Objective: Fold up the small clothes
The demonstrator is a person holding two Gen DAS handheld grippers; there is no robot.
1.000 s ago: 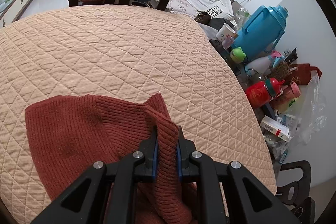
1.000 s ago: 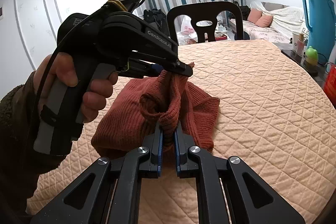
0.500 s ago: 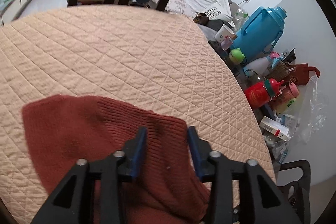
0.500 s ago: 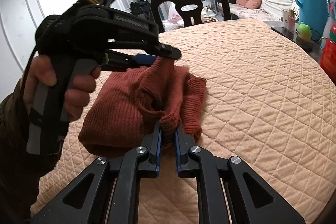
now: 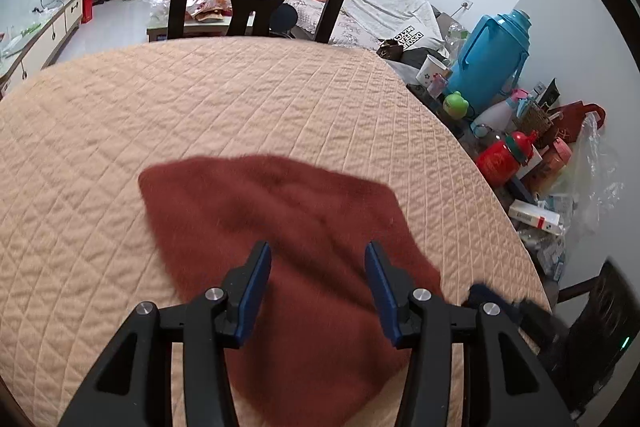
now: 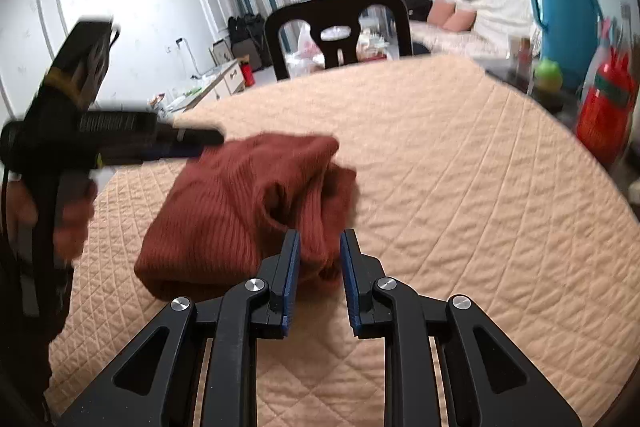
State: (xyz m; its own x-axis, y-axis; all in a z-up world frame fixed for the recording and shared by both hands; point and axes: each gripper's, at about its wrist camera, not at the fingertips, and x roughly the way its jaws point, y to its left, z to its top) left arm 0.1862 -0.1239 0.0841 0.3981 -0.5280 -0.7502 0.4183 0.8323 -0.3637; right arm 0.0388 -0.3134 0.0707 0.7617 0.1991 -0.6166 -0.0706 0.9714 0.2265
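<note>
Beyond sweater [image 5: 280, 219] edge, bare quilt [image 5: 240, 99]

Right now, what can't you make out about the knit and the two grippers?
- Rust knit garment: left wrist view is motion-blurred and the left gripper covers its near edge, so the fold lines are unreadable.
- Right wrist view: the right gripper hides the garment's near tip; contact is unclear.
- Left gripper there is blurred; its fingertips cannot be seen.

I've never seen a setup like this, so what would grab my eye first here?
Probably the rust-red knit garment, folded in a heap on the peach quilted table cover. Next, the two black grippers with blue pads: the right gripper open around the garment's near edge, the left gripper open above it.
</note>
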